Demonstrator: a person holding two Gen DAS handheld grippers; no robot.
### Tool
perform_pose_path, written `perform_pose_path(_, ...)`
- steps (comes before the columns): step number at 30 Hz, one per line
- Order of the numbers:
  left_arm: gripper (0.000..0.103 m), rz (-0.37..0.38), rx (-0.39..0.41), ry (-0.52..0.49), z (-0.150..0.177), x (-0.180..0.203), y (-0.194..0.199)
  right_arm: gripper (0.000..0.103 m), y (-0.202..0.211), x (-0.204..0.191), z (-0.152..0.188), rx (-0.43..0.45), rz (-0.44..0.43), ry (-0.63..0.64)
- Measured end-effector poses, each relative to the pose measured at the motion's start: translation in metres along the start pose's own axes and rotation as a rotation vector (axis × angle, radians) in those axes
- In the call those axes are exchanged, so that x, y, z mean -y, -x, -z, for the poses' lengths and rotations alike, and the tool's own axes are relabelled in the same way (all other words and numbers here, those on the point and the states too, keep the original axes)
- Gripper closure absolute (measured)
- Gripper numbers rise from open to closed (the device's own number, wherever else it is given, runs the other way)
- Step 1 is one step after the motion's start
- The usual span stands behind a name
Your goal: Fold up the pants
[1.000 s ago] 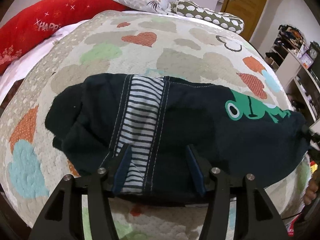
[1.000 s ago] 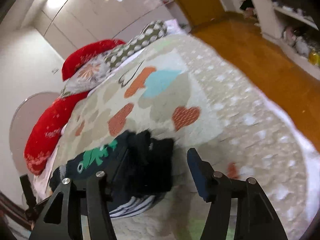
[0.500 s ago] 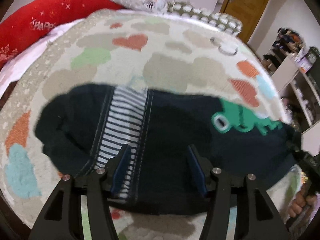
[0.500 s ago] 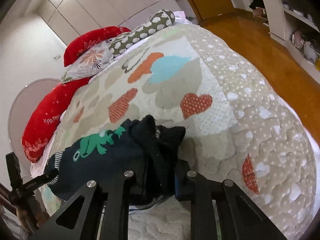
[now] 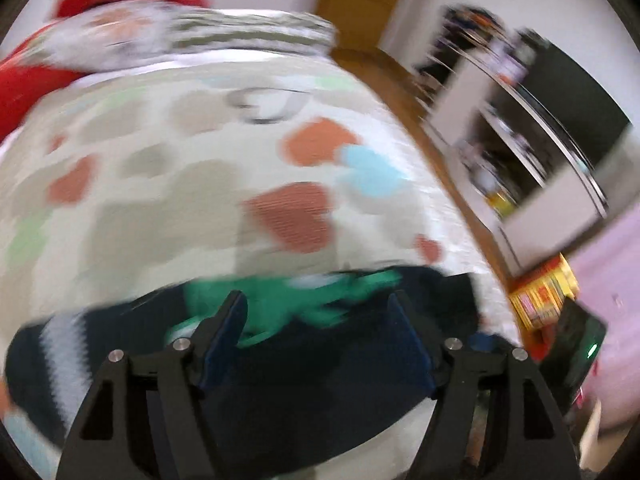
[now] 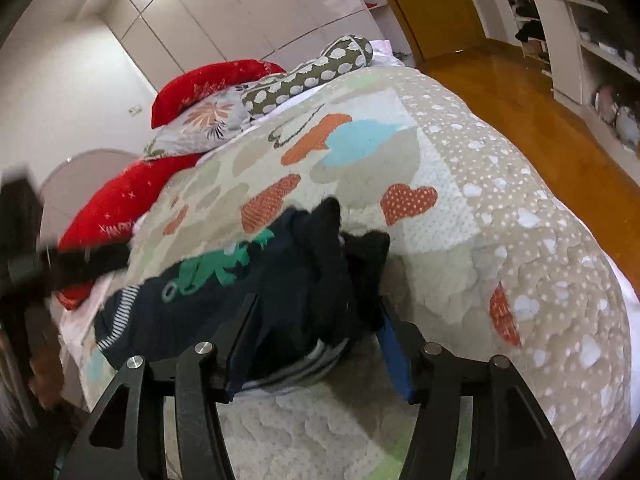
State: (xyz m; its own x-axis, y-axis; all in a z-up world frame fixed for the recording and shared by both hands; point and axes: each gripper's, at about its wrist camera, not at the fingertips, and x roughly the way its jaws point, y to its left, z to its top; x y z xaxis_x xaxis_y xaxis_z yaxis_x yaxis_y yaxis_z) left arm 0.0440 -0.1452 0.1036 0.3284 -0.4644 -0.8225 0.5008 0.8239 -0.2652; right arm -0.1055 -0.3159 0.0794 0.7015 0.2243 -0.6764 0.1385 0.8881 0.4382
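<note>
Left wrist view, heavily blurred: left tongs (image 5: 316,304) spread wide and level, fingers hanging over the near edge of the dark pants (image 5: 320,364), gripping nothing. Pants lie on the heart-print quilt (image 5: 168,184) at 6 o'clock, green print (image 5: 288,300) toward 12.

Right wrist view: right tongs (image 6: 318,308) pitched down at the bed, fingers part-open astride the bunched pants end (image 6: 320,264); whether they pinch it, cannot tell. Red pillow (image 6: 116,208) at 10 o'clock.
</note>
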Motion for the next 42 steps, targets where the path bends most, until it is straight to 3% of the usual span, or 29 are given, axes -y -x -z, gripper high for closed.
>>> perform_pose_path(5, 0.031, 0.084, -0.142, -0.165, -0.031, 0.064, -0.061, 0.042, -0.001, 0.007, 0.006, 0.001, -0.001, -0.026)
perform_pose_path(9, 0.031, 0.182, -0.298, -0.161, -0.039, 0.081, -0.117, 0.042, -0.001, 0.010, 0.006, 0.015, -0.013, -0.036)
perform_pose_path(11, 0.031, 0.185, -0.352, -0.151, -0.037, 0.083, -0.137, 0.042, -0.002, 0.008, 0.006, 0.021, -0.017, -0.024)
perform_pose_path(12, 0.031, 0.182, -0.369, -0.155, -0.036, 0.084, -0.143, 0.045, -0.004, 0.007, 0.006, 0.020, -0.014, -0.013)
perform_pose_path(13, 0.034, 0.181, -0.379, -0.163, -0.035, 0.085, -0.147, 0.061, -0.005, 0.006, 0.005, 0.024, -0.011, 0.001)
perform_pose_path(14, 0.055, 0.190, -0.366, -0.173, -0.033, 0.087, -0.143, 0.070, -0.007, 0.004, 0.004, 0.020, -0.010, 0.011)
perform_pose_path(15, 0.067, 0.199, -0.364, -0.177, -0.031, 0.088, -0.140, 0.076, -0.009, 0.002, 0.003, 0.013, -0.003, 0.023)
perform_pose_path(19, 0.076, 0.225, -0.297, -0.144, -0.030, 0.073, -0.113, 0.083, -0.005, -0.011, -0.004, 0.032, -0.010, 0.066)
perform_pose_path(25, 0.076, 0.267, -0.116, 0.021, -0.020, 0.002, -0.038, 0.083, -0.002, -0.070, -0.017, 0.035, -0.067, 0.221)
perform_pose_path(28, 0.075, 0.246, -0.034, 0.112, -0.004, -0.043, -0.009, 0.083, -0.011, -0.105, -0.017, 0.010, -0.102, 0.310)
perform_pose_path(32, 0.062, 0.171, 0.017, 0.291, 0.031, -0.109, 0.005, 0.082, -0.044, -0.155, -0.006, -0.070, -0.155, 0.433)
perform_pose_path(35, 0.053, 0.114, 0.057, 0.378, 0.055, -0.139, 0.022, 0.077, -0.080, -0.182, 0.007, -0.170, -0.174, 0.499)
perform_pose_path(37, 0.046, 0.101, 0.092, 0.421, 0.068, -0.153, 0.036, 0.061, -0.100, -0.193, 0.017, -0.234, -0.179, 0.540)
perform_pose_path(38, 0.043, 0.100, 0.118, 0.449, 0.075, -0.162, 0.046, 0.058, -0.110, -0.197, 0.022, -0.271, -0.183, 0.559)
perform_pose_path(42, 0.042, 0.074, 0.174, 0.496, 0.094, -0.176, 0.063, 0.057, -0.099, -0.208, 0.023, -0.285, -0.193, 0.596)
